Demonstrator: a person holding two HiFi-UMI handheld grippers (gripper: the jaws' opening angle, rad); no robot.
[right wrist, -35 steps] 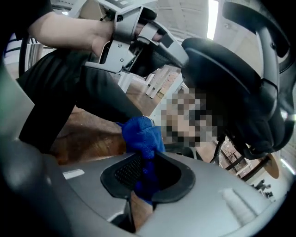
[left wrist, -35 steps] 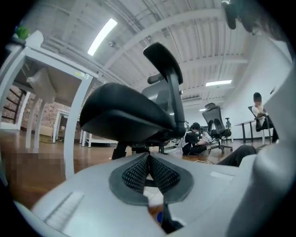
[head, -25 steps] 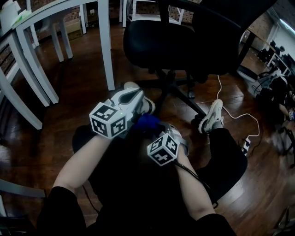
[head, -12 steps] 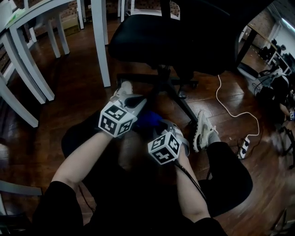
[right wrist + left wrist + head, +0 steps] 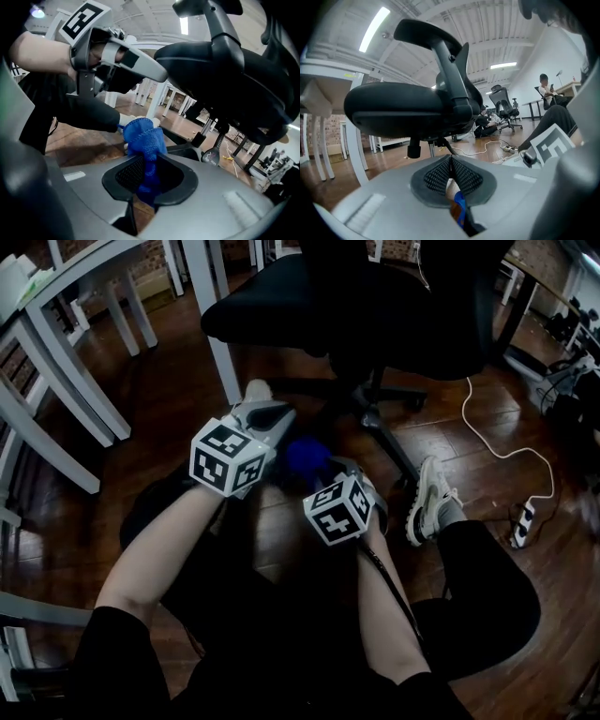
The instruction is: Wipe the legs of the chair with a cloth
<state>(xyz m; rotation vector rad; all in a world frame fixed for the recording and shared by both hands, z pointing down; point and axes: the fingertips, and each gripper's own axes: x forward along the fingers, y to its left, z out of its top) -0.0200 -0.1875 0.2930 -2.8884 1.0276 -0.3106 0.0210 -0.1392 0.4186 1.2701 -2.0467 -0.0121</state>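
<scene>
The person is squatting on the wooden floor point(image 5: 141, 418) in front of a black office chair point(image 5: 319, 306), holding a gripper in each hand. The right gripper point(image 5: 146, 164) is clenching a blue cloth point(image 5: 143, 136) between its fingers. The cloth is bunching up above the tips, low near the floor, just in front of one dark chair leg point(image 5: 180, 149). I cannot tell whether it is touching that leg.

The left gripper point(image 5: 451, 159) is keeping its fingers pressed together with nothing pinched at the tips, and only a scrap of blue is showing beneath them. It is pointing under the seat towards the chair's column. From above, it is sitting just left of the cloth, with the right gripper close on the other side.

A white sneaker point(image 5: 427, 498) is resting beside another leg of the chair base point(image 5: 375, 418). A white worktop leg point(image 5: 220, 334) is standing to the left of the chair, and a white cable point(image 5: 487, 437) is trailing across the floor to a power strip point(image 5: 525, 521) on the right.
</scene>
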